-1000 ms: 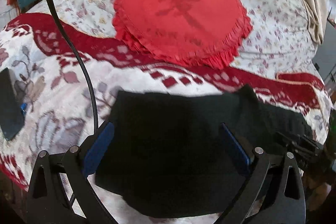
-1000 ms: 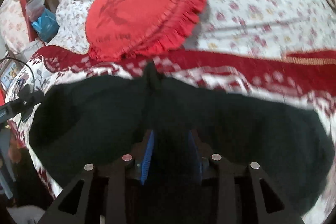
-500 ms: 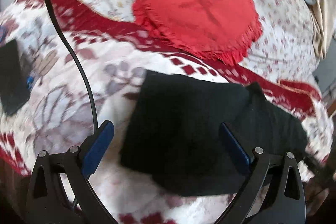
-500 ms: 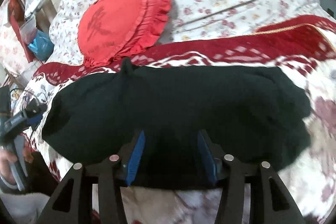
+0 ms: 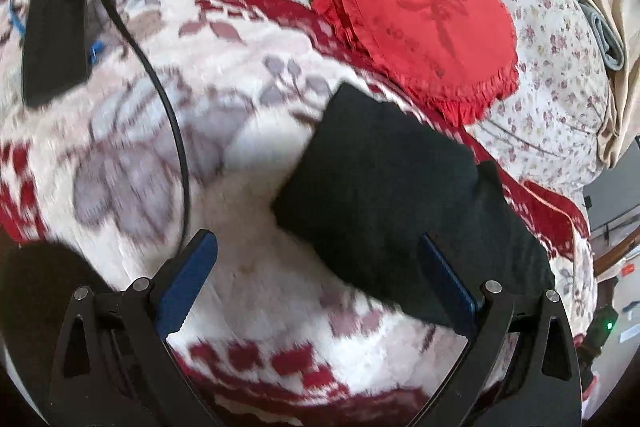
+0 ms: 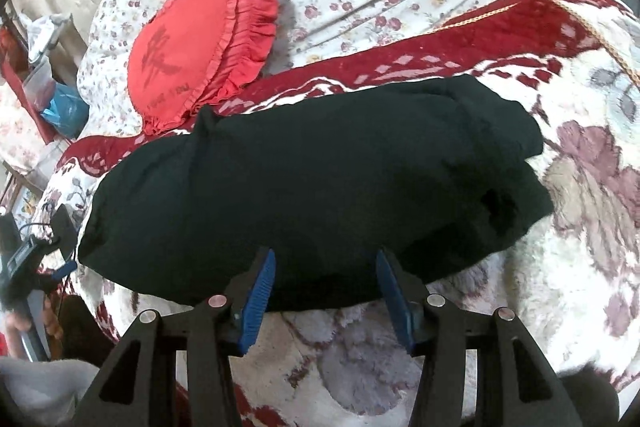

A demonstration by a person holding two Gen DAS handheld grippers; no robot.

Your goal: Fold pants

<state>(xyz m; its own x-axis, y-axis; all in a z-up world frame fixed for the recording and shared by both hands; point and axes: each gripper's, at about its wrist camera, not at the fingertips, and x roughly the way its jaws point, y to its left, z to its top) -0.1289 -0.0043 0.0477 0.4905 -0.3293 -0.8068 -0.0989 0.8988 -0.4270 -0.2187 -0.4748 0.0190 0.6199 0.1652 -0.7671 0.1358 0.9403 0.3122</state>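
lying as a long black bundle across the blanket (image 6: 580, 267), the pants (image 6: 320, 187) run side to side in the right wrist view, their long axis square to the line the right gripper (image 6: 326, 291) points along. that gripper sits at the near long edge, about midway, its blue pads partly apart with nothing pinched; the hem of cloth lies just ahead of the tips. in the left wrist view the pants (image 5: 400, 207) lie up and to the right of the left gripper (image 5: 320, 283), whose jaws stand wide and empty, its right finger at the near edge of the bundle, its left finger over bare blanket. so the right hand looks the nearer to the middle, the left to one end. the red cushion (image 6: 200, 47) touches or nearly touches the far edge, so room that way is tight; open blanket lies on the near side and beyond both ends. a cable (image 5: 160, 87) and a dark flat thing (image 5: 56, 35) lie well off to the left.
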